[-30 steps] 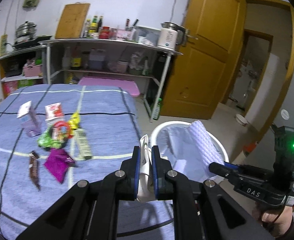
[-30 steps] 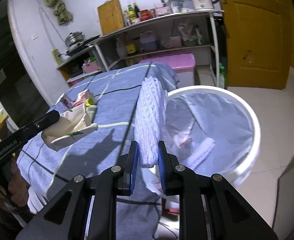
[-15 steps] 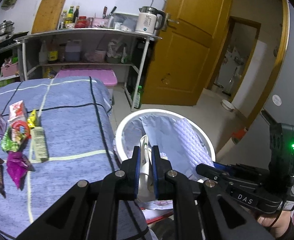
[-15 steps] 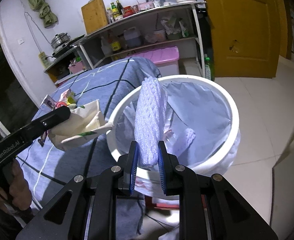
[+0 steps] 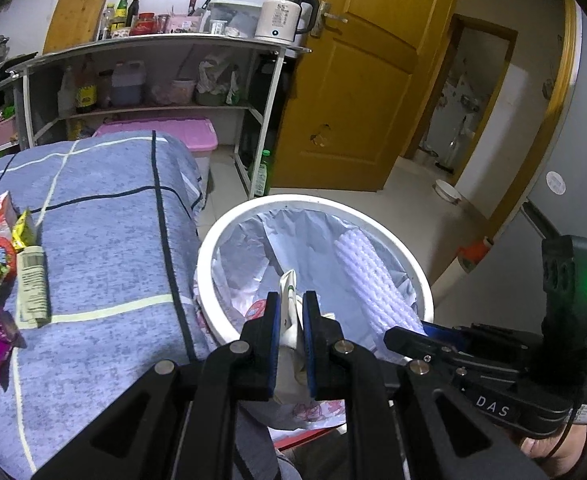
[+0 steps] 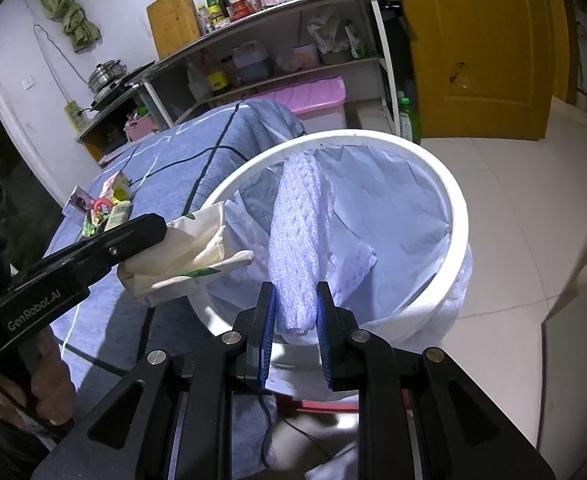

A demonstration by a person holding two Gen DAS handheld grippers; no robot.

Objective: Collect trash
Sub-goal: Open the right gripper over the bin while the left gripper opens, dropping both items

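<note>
A: What's the left hand-held gripper (image 5: 291, 312) got?
B: Its fingers pinch a crumpled cream paper bag (image 5: 289, 320), held over the lined white bin (image 5: 409, 264).
A: And the right hand-held gripper (image 6: 295, 312)?
B: Closed on a white foam net sleeve (image 6: 299, 248) — also above the bin. More wrappers (image 5: 9, 264) lie left of the left one, on the blue-clothed desk (image 5: 105, 240).

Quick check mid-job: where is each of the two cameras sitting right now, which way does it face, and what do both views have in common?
Left wrist: on the left gripper, facing the white bin; its fingers pinch a cream wrapper; the right gripper shows at right.
Right wrist: on the right gripper, above the bin, pinching foam netting; the left gripper enters from left.
Shared: bin, blue-covered table, shelf, door.
</note>
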